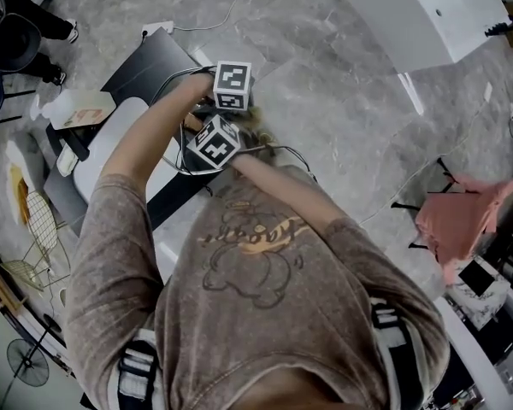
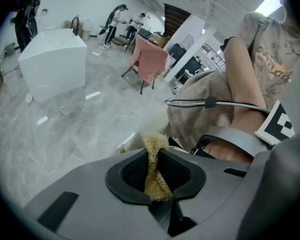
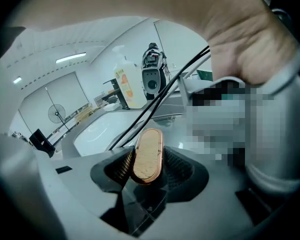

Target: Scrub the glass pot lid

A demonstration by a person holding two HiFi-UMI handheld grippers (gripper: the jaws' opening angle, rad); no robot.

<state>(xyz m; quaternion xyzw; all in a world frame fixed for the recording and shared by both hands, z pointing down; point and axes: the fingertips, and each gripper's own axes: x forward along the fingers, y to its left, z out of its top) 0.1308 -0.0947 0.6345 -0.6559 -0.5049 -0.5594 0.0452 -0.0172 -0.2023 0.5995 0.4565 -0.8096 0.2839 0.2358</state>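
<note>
Scrubber [image 2: 152, 151] in left hand-held gripper [image 2: 157, 176]

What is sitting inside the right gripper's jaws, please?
An oval, copper-rimmed knob is clamped in the right gripper. Whatever it is fixed to below is covered by the jaws, so the glass lid itself cannot be seen.

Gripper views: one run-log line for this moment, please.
left gripper: shut on yellow fibrous scrub pad | right gripper: shut on oval copper-rimmed lid knob | grippers close together
</note>
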